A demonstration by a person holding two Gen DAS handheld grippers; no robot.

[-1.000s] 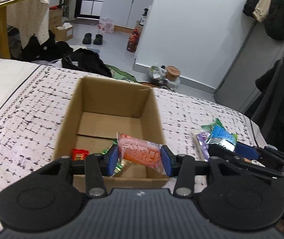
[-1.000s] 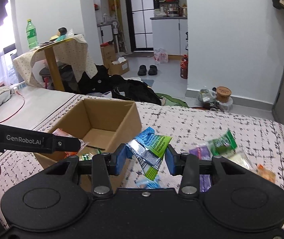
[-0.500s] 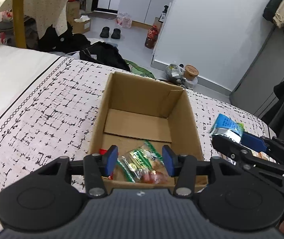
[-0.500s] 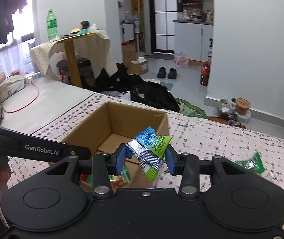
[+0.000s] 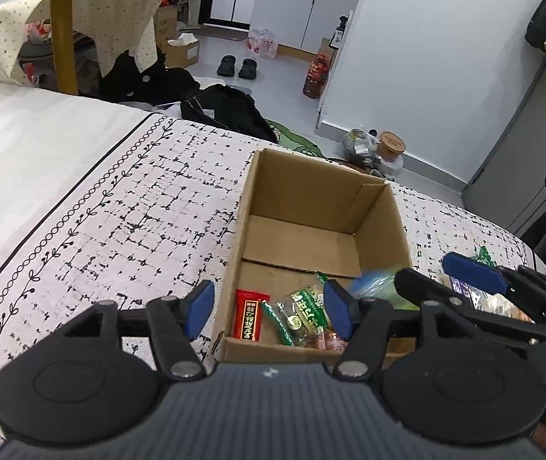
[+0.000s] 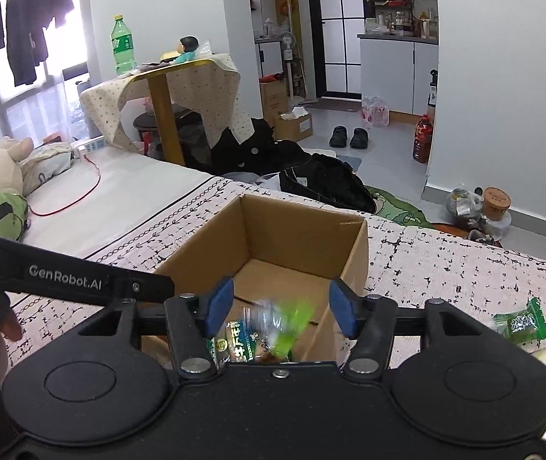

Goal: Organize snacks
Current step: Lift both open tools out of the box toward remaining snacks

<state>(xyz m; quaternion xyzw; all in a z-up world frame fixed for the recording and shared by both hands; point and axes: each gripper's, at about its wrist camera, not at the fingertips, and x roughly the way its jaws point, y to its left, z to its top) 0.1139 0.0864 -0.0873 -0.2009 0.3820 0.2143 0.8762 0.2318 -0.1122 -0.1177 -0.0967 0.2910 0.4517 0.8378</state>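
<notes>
My right gripper (image 6: pixel 278 308) has just been opening; its blue-green packet (image 6: pixel 284 324) falls, blurred, between spread jaws into the cardboard box (image 6: pixel 349 245) below; I judge hovering until it lands wisest

An open cardboard box (image 5: pixel 384 222) sits upright on a patterned bedspread. Inside, at its near end, lie a red packet (image 5: pixel 249 314) and green-and-clear packets (image 5: pixel 303 312). A blurred blue-green packet (image 6: pixel 284 322) is seen mid-air above them.
</notes>
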